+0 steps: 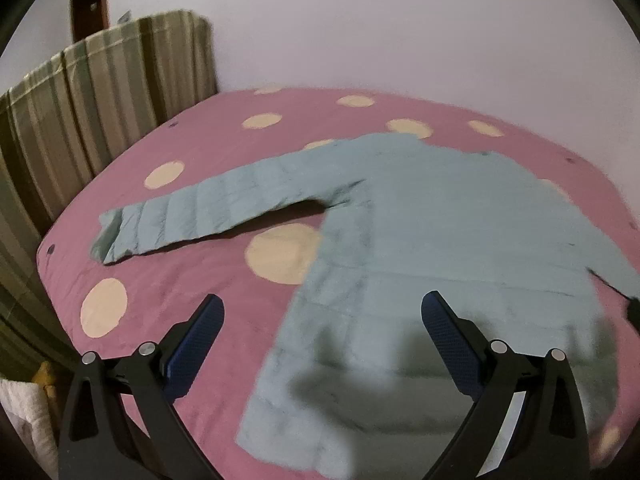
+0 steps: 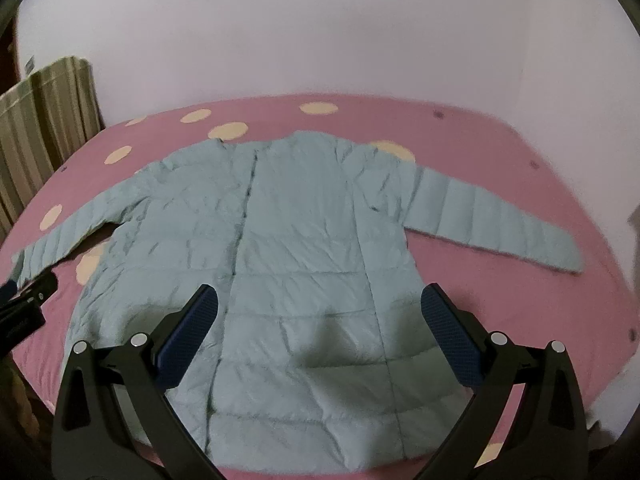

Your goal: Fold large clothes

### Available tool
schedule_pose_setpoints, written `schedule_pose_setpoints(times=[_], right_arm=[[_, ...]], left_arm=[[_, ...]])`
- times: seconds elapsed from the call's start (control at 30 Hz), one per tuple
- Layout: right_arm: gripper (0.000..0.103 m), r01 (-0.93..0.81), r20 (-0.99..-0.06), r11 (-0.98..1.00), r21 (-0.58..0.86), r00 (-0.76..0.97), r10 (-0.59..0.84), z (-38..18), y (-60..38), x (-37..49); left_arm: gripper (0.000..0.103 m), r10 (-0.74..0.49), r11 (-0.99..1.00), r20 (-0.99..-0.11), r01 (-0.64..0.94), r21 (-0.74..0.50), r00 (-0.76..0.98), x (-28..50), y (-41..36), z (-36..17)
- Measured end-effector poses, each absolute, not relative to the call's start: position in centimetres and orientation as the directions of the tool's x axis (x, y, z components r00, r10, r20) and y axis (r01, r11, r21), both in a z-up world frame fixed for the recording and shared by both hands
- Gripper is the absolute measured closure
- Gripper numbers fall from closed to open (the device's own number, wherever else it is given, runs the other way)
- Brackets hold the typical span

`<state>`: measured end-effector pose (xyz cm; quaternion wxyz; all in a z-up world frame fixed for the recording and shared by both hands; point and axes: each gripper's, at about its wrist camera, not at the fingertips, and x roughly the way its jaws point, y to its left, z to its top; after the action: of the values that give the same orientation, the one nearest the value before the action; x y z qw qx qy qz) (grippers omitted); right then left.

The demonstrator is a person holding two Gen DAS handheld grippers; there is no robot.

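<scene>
A pale blue quilted jacket (image 2: 288, 240) is laid flat on a pink bedcover (image 2: 500, 152) patterned with cream dots, its collar turned toward the far edge of the bed by the wall and its hem toward the near edge. Both sleeves are spread outward: one sleeve (image 1: 192, 216) is stretched toward the bed's left edge, where a striped green mattress (image 1: 80, 120) is leaned against the wall, and the other sleeve (image 2: 496, 220) is extended toward the right edge. A dark front seam (apparently the zip line) is seen running down the body from collar to hem.

The left gripper (image 1: 322, 340) is held above the jacket's lower left part, near the hem, with its blue-padded fingers (image 1: 200, 344) spread wide and nothing grasped between them. The right gripper (image 2: 318, 334) is poised over the middle of the hem area, likewise released, with only fabric seen through the gap below. Contact with the jacket cannot be confirmed for either tool.
</scene>
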<state>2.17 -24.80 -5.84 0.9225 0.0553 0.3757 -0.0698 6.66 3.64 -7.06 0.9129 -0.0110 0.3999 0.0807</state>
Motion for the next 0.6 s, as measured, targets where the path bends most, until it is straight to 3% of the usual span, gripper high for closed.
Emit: schedule_pose_setpoints(times=[0.23, 0.3, 0.37, 0.6], right_arm=[[0.002, 0.281, -0.737, 0.957, 0.065, 0.660, -0.144, -9.3, -29.6, 6.0], [0.009, 0.316, -0.740, 0.946, 0.070, 0.653, -0.163, -10.0, -31.4, 6.8], [0.029, 0.348, -0.748, 0.935, 0.073, 0.639, -0.180, -10.6, -33.1, 7.4], [0.031, 0.476, -0.765, 0.872, 0.110, 0.601, -0.231, -12.0, -40.4, 8.3]], left_arm=[[0.005, 0.329, 0.927, -0.762, -0.346, 0.147, 0.558, 11.4, 10.6, -12.0], [0.005, 0.361, 0.907, -0.775, -0.390, 0.161, 0.519, 12.2, 12.5, -13.3], [0.005, 0.384, 0.889, -0.782, -0.425, 0.170, 0.491, 12.7, 14.2, -14.4], [0.004, 0.417, 0.850, -0.810, -0.492, 0.187, 0.412, 14.0, 17.9, -17.7]])
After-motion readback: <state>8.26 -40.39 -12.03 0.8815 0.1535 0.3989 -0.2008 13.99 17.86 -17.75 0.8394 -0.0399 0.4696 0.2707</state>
